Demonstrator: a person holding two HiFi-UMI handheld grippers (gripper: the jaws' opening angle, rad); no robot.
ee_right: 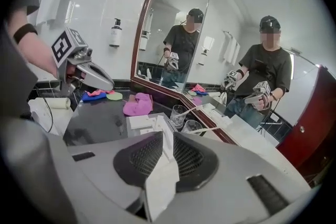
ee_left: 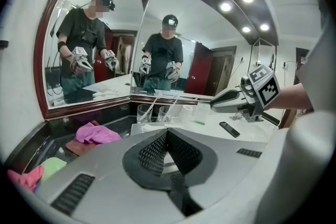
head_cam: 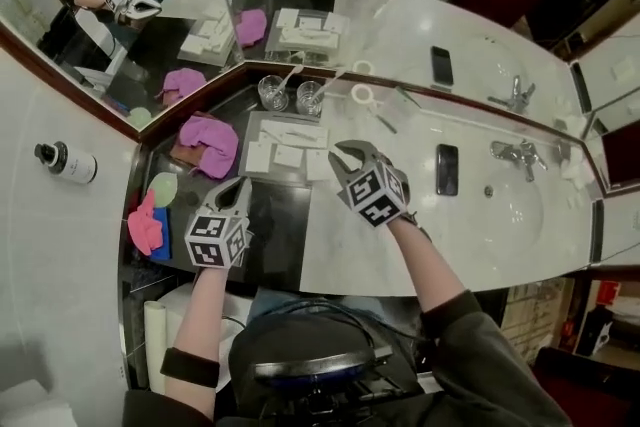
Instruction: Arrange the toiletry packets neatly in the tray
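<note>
A grey tray lies on the dark counter below the mirror, with several white toiletry packets in it. My right gripper hangs above the tray's right end. In the right gripper view it is shut on a white toiletry packet that stands on edge between the pads. My left gripper hovers over the dark counter in front of the tray, and its jaws are shut with nothing in them. The tray also shows beyond the right jaws.
Two glasses holding toothbrushes stand behind the tray. A purple cloth lies to its left, with a pink cloth and a green sponge nearer the front. A phone, a faucet and a sink are on the right.
</note>
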